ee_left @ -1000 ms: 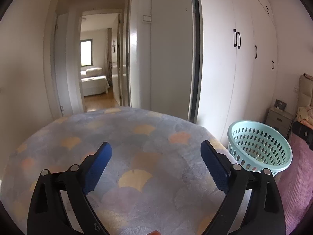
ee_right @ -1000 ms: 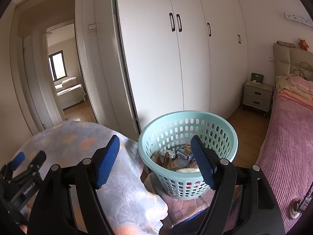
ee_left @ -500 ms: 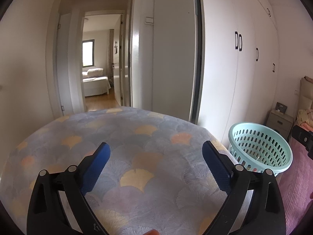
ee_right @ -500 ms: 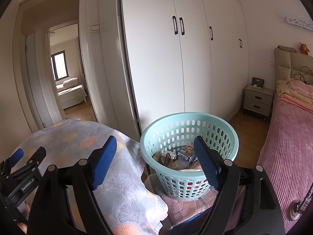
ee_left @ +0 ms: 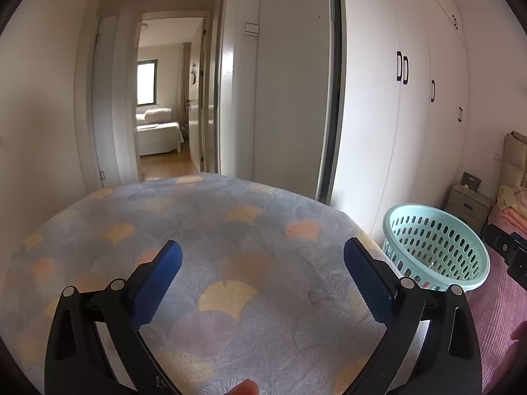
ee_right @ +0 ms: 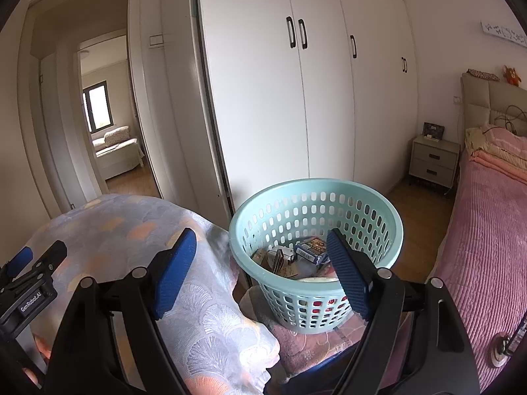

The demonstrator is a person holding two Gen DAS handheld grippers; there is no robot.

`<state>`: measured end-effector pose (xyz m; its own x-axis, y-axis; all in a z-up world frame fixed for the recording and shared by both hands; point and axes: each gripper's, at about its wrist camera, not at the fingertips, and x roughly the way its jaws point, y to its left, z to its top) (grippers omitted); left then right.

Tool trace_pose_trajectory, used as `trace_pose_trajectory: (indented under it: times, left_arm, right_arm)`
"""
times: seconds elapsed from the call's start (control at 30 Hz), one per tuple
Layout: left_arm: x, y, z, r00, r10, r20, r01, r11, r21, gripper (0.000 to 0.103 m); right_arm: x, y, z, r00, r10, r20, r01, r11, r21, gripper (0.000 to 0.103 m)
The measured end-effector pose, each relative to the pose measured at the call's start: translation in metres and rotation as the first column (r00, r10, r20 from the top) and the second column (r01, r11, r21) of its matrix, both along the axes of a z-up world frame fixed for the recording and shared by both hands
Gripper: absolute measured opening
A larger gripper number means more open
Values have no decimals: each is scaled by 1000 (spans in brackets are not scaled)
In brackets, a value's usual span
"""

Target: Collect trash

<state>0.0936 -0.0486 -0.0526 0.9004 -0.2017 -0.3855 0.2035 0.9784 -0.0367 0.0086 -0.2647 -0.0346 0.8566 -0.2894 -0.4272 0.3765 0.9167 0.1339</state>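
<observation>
The teal basket (ee_right: 316, 253) stands directly ahead of the right gripper (ee_right: 260, 270), on a pink cloth (ee_right: 306, 339) just beside the fan-patterned cover (ee_right: 210, 316); in it lie the trash pieces (ee_right: 296, 256), small packets and wrappers, seen between the blue pads; the right pad (ee_right: 347, 276) overlaps the basket's near wall in the view, though contact cannot be told. The right gripper is spread wide and holds nothing. In the left wrist view the left gripper (ee_left: 263, 276) hangs over the patterned cover (ee_left: 230, 240), likewise spread wide and empty; the basket (ee_left: 434, 247) sits off to its right, well apart. Compared with a second ago, the right gripper has risen slightly, so the basket sits a little lower between its fingers; the left view has barely shifted.
</observation>
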Motion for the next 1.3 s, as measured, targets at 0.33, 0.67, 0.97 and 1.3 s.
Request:
trace_pose_trajectory:
  times: [0.33,0.67,0.97,1.3]
  left_arm:
    - [2,1,-1,1000,-1,-13,1,1000,-4,95]
    - [4,1,-2,999,8,-33,-8,1000,-7,95]
    - [4,1,-2,1000,9,-30,-9,1000,-6,95]
    - [3,0,-2,1000,6,-25,-6,1000,-7,95]
  right_arm:
    - [2,-1,-4,1000,-2,-15,2,1000,-4,77]
    - [3,0,-6,1000,15,-23,-15,1000,4,78]
    - [3,3,-6,1000,14,-22,-14,1000,-2,78]
    - [2,4,-7,1000,17,-24,-17,1000,-2,78]
